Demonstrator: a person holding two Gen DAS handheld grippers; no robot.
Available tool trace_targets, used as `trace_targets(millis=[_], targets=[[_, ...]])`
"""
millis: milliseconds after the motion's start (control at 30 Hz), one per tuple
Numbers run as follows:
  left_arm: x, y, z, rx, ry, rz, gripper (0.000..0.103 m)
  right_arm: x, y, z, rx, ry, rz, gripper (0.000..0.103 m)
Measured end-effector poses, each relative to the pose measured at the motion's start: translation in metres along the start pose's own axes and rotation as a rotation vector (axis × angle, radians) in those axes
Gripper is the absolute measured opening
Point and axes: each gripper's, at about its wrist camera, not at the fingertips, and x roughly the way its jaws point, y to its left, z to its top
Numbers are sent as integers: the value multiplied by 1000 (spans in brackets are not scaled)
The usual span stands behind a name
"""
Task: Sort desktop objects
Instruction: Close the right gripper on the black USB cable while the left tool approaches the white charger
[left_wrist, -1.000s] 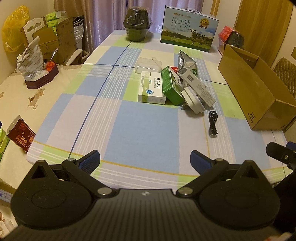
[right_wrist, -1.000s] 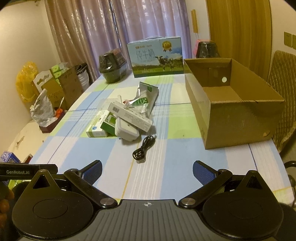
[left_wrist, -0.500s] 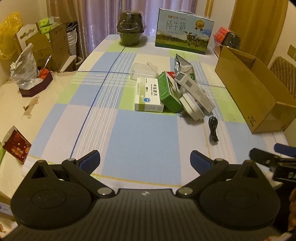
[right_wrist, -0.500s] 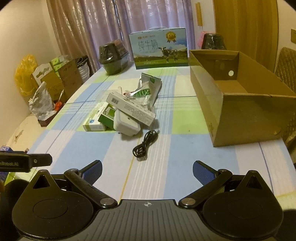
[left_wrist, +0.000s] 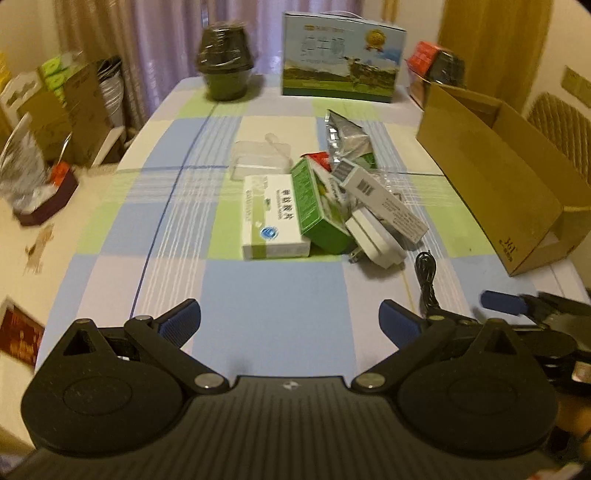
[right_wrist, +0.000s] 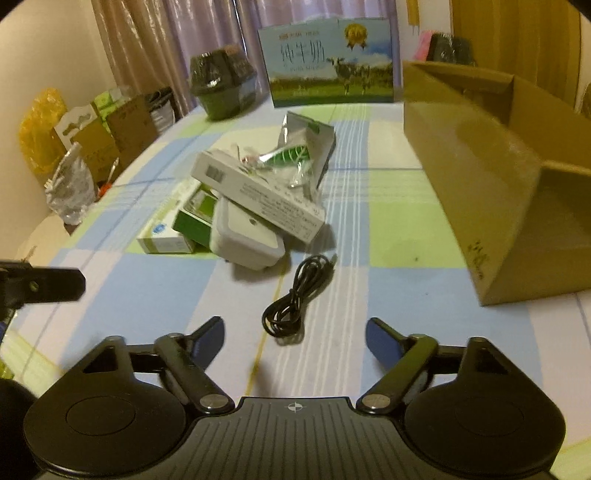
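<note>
A heap of small items lies mid-table: a white medicine box (left_wrist: 271, 216), a green box (left_wrist: 319, 206), a long white box (right_wrist: 258, 194), a white charger (right_wrist: 245, 240), a silver foil pouch (right_wrist: 310, 142) and a clear plastic case (left_wrist: 258, 157). A coiled black cable (right_wrist: 297, 295) lies nearest, just ahead of my right gripper (right_wrist: 295, 338), which is open and empty. My left gripper (left_wrist: 290, 319) is open too, over bare cloth in front of the heap. An open cardboard box (right_wrist: 498, 177) stands to the right.
A milk carton box (left_wrist: 341, 62) and a dark lidded pot (left_wrist: 225, 62) stand at the table's far end. Bags and cartons (left_wrist: 55, 110) crowd the left side off the table. A chair (left_wrist: 561, 129) sits behind the cardboard box.
Both grippers have moved forward toward the heap, which now looks larger. The right gripper has closed in on the black cable. Both stay open.
</note>
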Motion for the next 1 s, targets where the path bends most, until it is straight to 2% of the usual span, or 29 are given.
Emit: trace_targets(millis=[267, 567, 633, 700, 767, 1000], targets=[[27, -6, 13, 130, -25, -54, 94, 28, 2, 4, -31, 9, -9, 52], [42, -15, 21, 217, -36, -128, 94, 38, 8, 4, -106, -18, -39, 34], [45, -19, 21, 243, -41, -127, 94, 40, 6, 6, -114, -19, -44, 28], [47, -23, 19, 259, -41, -129, 94, 41, 3, 7, -123, -19, -49, 16], [49, -26, 18, 267, -40, -144, 94, 39, -3, 7, -121, -17, -46, 10], [61, -44, 20, 345, -60, -175, 88, 21, -28, 3, -79, -24, -56, 9]])
